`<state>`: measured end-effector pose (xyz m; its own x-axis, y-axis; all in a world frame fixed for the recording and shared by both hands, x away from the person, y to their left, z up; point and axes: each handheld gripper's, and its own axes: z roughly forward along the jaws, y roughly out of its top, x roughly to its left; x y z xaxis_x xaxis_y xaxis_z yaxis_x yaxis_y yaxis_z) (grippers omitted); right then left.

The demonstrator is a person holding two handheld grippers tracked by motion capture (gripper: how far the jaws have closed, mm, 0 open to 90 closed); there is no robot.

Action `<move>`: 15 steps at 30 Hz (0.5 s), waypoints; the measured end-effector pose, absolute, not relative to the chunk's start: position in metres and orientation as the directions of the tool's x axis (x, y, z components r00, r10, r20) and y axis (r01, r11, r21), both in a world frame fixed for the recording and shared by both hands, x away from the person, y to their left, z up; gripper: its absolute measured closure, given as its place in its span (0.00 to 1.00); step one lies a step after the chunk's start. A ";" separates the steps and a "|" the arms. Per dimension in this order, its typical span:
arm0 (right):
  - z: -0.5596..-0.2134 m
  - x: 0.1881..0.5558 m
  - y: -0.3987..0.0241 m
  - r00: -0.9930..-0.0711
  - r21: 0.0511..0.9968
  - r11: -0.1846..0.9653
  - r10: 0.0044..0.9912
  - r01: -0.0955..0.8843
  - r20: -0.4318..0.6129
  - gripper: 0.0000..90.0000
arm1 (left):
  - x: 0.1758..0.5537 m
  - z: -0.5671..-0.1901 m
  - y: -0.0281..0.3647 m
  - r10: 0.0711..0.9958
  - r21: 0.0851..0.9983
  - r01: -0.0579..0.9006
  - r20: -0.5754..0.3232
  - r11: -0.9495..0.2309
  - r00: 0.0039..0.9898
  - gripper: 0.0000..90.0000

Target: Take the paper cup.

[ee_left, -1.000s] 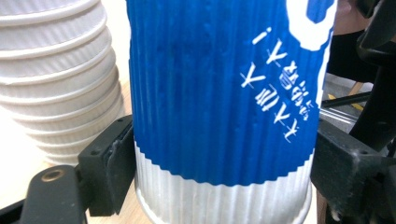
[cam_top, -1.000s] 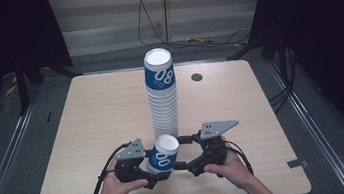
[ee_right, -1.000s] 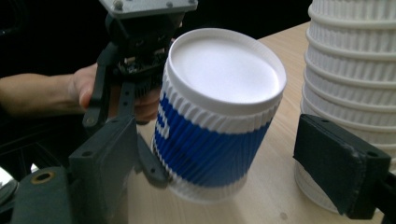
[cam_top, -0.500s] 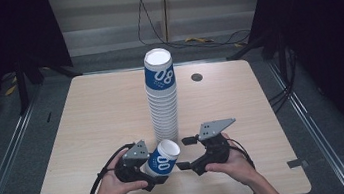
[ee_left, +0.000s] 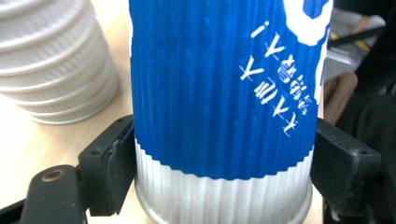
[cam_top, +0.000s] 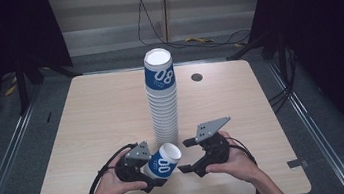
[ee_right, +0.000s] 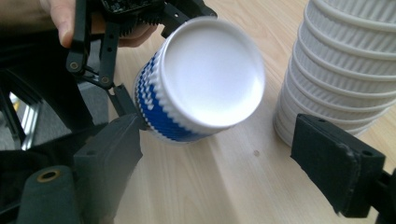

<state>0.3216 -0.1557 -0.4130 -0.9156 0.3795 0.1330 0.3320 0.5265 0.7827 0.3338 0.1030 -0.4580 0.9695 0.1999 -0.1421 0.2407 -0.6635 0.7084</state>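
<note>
High view: left gripper (cam_top: 156, 175) pinches a tilted blue-and-white paper cup (cam_top: 163, 161) near the table's (cam_top: 87, 118) front edge; right gripper (cam_top: 189, 163) spread, beside the cup stack (cam_top: 162, 98).

cup stacks (cam_top: 162, 98): 1, too many cups to count
loose cups (cam_top: 162, 162): 1
grippers: 2, left gripper (cam_top: 142, 174), right gripper (cam_top: 190, 157)
tables (cam_top: 87, 118): 1

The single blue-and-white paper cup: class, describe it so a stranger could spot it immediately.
Start at the tall stack of ribbed paper cups in the middle of the wooden table. Just in front of its base, the left gripper clamps one blue-and-white ribbed paper cup. Unlike the stacked cups, it is alone and tipped sideways.
</note>
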 end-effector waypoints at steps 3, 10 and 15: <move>-0.413 0.323 -0.154 -0.922 0.764 0.558 0.365 0.325 0.125 0.20 | 0.332 -0.460 0.099 0.183 0.706 0.232 -0.146 -0.669 0.972 0.20; -0.416 0.322 -0.146 -0.942 0.714 0.634 0.319 0.296 0.107 0.25 | 0.330 -0.458 0.090 0.159 0.667 0.203 -0.127 -0.717 0.979 0.20; -0.417 0.322 -0.140 -0.952 0.675 0.683 0.287 0.278 0.103 0.28 | 0.328 -0.458 0.086 0.147 0.633 0.182 -0.107 -0.752 0.983 0.21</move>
<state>0.3221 -0.1403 -0.4169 -0.9525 0.2868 0.1025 0.2784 0.6834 0.6749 0.3282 0.0856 -0.4582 0.9833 0.1473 -0.1072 0.1817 -0.7521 0.6334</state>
